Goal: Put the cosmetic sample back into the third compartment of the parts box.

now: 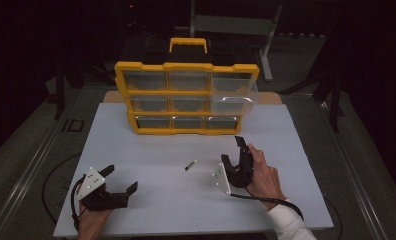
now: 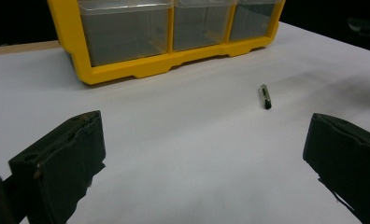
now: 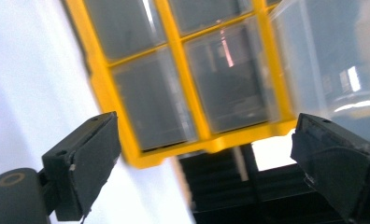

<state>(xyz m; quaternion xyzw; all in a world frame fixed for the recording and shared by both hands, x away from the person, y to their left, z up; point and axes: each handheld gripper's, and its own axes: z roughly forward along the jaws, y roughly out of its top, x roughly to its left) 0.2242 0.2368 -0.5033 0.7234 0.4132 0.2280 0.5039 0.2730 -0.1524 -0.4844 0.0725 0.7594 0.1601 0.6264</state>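
Two hands come in at the bottom of the high view, and each one holds a black gripper. On the left, the left gripper (image 1: 122, 180) sits low over the white table (image 1: 151, 200), near the front edge. Its jaws are spread wide and hold nothing. In the left gripper view, those two jaws stand far apart, with bare table between them.

On the other side, the right gripper (image 1: 233, 150) is tipped up on its side in the right hand (image 1: 263, 175). Its jaws are wide too, and they hold nothing. They point toward the box.

Between the two grippers lies a small dark stick (image 1: 190, 164). It rests flat on the table, apart from both grippers.

Farther back stands a yellow box (image 1: 186, 97) with clear drawers. The top right drawer (image 1: 233, 95) is pulled out toward the front. A yellow handle (image 1: 188, 44) sits on top of the box.
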